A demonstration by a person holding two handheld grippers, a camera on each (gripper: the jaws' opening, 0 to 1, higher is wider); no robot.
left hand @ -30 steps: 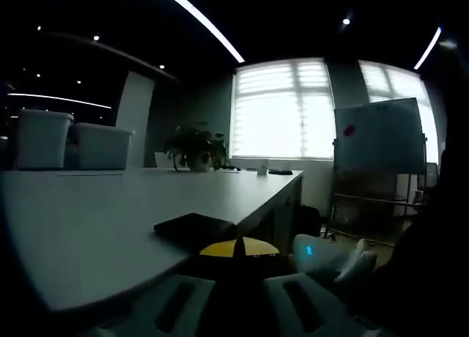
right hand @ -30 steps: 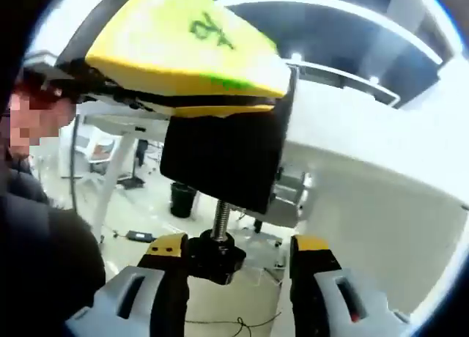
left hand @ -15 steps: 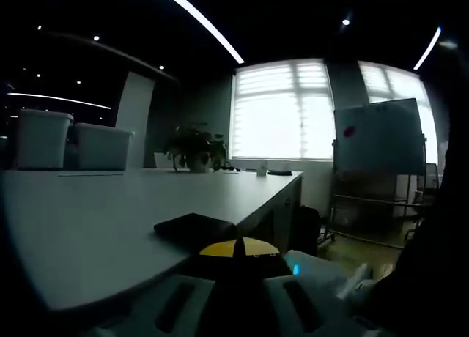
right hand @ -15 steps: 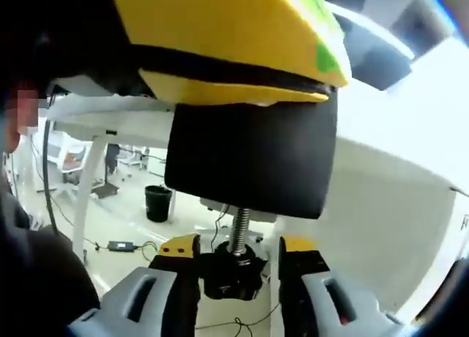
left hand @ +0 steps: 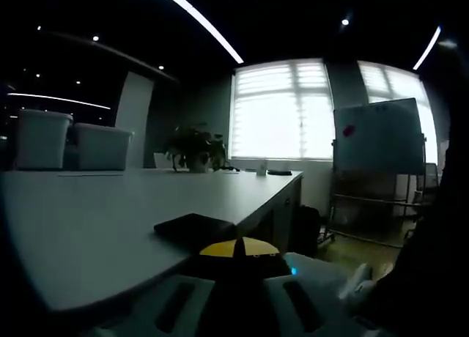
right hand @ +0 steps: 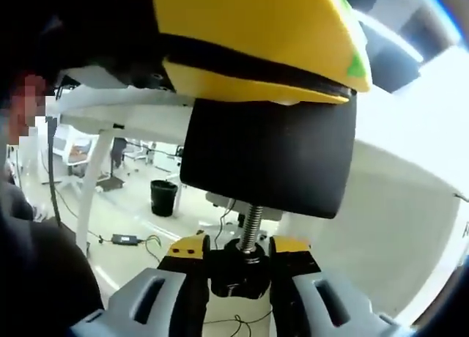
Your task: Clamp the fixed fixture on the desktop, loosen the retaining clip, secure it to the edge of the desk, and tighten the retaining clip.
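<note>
While black clamp fixture [right hand: 267, 165] sits on white counter [right hand: 410, 205] edge, my right claw [right hand: 241, 260] pinches black screw knob [right hand: 239, 272]; tightening left. Left claw [left hand: 233, 293] state: cannot tell.

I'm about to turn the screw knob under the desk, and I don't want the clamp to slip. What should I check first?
1. Right claw on the black screw knob: ok, its yellow-tipped jaws sit against both sides of the knob.
2. Threaded screw leads up into the black clamp body: ok.
3. Clamp at the white desk's edge: ok, the body hangs just below the edge.
4. Left claw holding the fixture's yellow-and-black top: cannot tell, the view is too dark.
5. Pad pressed against the desk's underside: cannot tell, hidden behind the clamp body.
6. Black flat object on the desktop clear of the fixture: ok.
</note>
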